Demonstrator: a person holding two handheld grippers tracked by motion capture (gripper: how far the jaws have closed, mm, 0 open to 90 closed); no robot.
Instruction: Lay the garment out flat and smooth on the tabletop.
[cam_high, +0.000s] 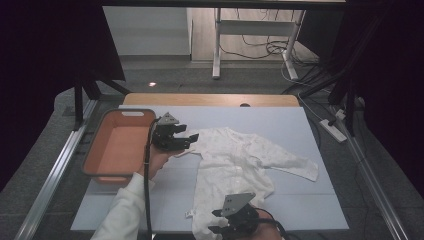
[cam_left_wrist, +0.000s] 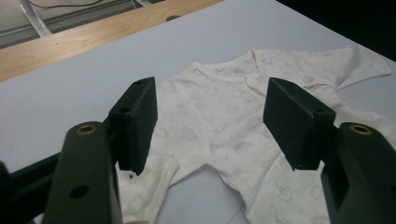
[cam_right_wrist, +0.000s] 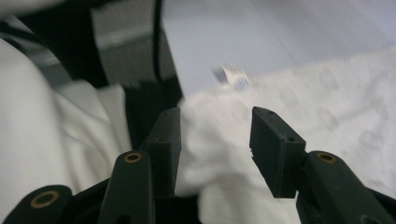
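While both grippers hover over it, the white baby romper (cam_high: 235, 165) lies spread flat on the counter (cam_high: 300, 125).

Nearest the counter's front edge, the right gripper (cam_right_wrist: 215, 140) sits over the romper's leg end, its fingers spread apart with cloth under the gap but nothing pinched; no earlier frame tells more. A small tag (cam_right_wrist: 232, 76) lies just beyond the hem. Farther up, the left gripper (cam_high: 192, 140) hangs at the romper's near sleeve, fingers wide and holding nothing. Just beside it stands an orange basket (cam_high: 100, 145), and past the counter's far wooden edge run floor cables.
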